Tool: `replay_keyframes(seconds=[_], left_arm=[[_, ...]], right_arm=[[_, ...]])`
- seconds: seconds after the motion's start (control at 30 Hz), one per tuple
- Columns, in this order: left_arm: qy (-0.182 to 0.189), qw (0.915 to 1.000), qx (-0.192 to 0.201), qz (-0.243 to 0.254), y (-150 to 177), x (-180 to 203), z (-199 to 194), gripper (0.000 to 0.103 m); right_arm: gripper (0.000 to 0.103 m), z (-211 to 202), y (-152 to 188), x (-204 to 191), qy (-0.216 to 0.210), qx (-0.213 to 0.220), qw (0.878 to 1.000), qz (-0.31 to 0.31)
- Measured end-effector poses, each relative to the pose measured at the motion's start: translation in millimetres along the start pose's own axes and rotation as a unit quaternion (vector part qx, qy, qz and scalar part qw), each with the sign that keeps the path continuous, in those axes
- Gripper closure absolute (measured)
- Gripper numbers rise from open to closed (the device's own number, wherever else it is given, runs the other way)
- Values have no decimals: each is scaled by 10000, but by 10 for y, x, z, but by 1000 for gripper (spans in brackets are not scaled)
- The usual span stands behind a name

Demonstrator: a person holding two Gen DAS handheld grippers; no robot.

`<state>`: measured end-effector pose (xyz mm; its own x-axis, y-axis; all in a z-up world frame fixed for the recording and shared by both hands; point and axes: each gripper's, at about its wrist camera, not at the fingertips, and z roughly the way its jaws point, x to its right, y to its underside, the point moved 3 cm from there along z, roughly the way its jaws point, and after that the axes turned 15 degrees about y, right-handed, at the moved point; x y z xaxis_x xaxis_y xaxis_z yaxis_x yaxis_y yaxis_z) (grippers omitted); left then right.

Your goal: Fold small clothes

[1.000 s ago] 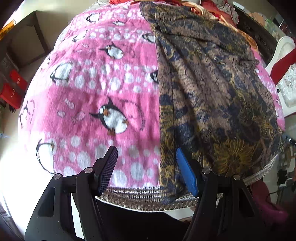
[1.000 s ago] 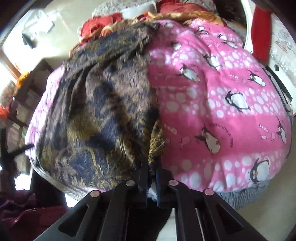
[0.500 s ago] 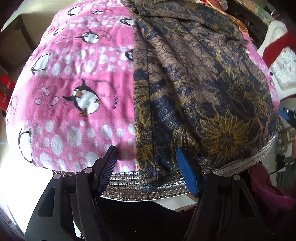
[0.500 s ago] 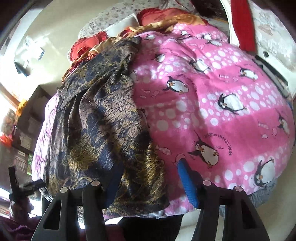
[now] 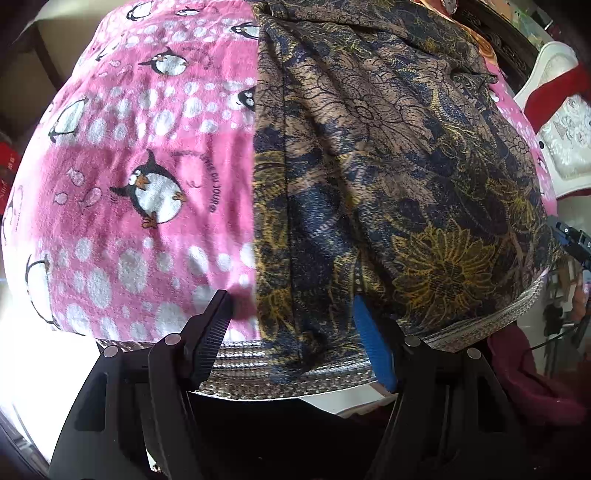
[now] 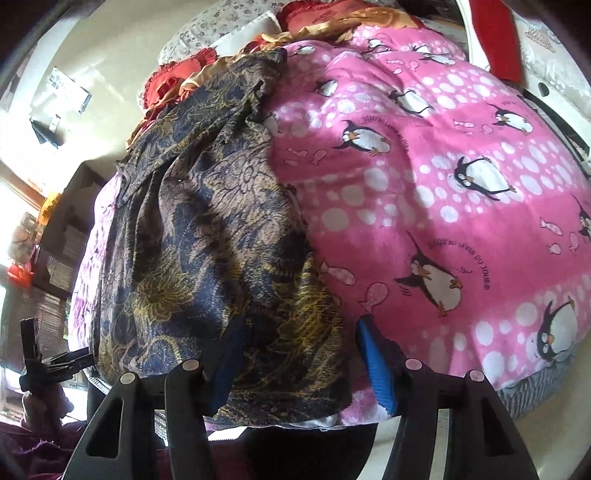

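A dark floral garment [image 5: 388, 177] in navy, brown and yellow lies spread on a pink penguin blanket [image 5: 147, 166]. In the left wrist view my left gripper [image 5: 291, 332] is open at the near edge, its fingers straddling the garment's left hem. In the right wrist view the garment [image 6: 207, 240] lies on the left half of the blanket [image 6: 443, 203]. My right gripper [image 6: 299, 354] is open over the garment's near right corner, holding nothing.
A pile of red and orange clothes [image 6: 295, 29] lies at the far end of the blanket. A white chair with a red cloth [image 5: 554, 96] stands at the right. Dark furniture [image 6: 62, 236] stands at the left. The left gripper [image 6: 48, 362] shows at the right wrist view's lower left.
My right gripper has opened and let go of the garment's corner, which now lies on the blanket. My left gripper has shifted right, over the garment's left hem.
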<state>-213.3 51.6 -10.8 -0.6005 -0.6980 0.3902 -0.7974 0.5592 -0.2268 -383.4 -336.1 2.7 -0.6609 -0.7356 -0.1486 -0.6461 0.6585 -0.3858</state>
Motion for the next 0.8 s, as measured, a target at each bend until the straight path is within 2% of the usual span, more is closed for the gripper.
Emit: replay_keyframes(seconds=[0.13, 0.2, 0.37, 0.47, 0.67, 0.73, 0.8], left_arm=[[143, 9997, -76, 171, 14, 132, 52, 37], [122, 9997, -71, 191, 3, 163, 76, 43], [367, 9993, -11, -113, -82, 72, 67, 45], [482, 9984, 53, -296, -95, 7, 57, 42], [276, 9996, -22, 7, -78, 89, 90, 42], [227, 9997, 7, 23, -82, 104, 84, 54], [217, 9997, 90, -33, -93, 110, 54, 88]], right_arm=[[44, -2, -15, -27, -73, 33, 10000, -46], [44, 6, -20, -32, -78, 25, 10000, -35], [44, 42, -43, -11, -150, -25, 9999, 27], [44, 70, -53, 18, -141, -47, 9999, 37], [44, 118, -57, -5, -117, -58, 9999, 13], [50, 114, -57, -30, -107, -20, 9999, -6], [82, 72, -50, -100, -232, 32, 9995, -209]])
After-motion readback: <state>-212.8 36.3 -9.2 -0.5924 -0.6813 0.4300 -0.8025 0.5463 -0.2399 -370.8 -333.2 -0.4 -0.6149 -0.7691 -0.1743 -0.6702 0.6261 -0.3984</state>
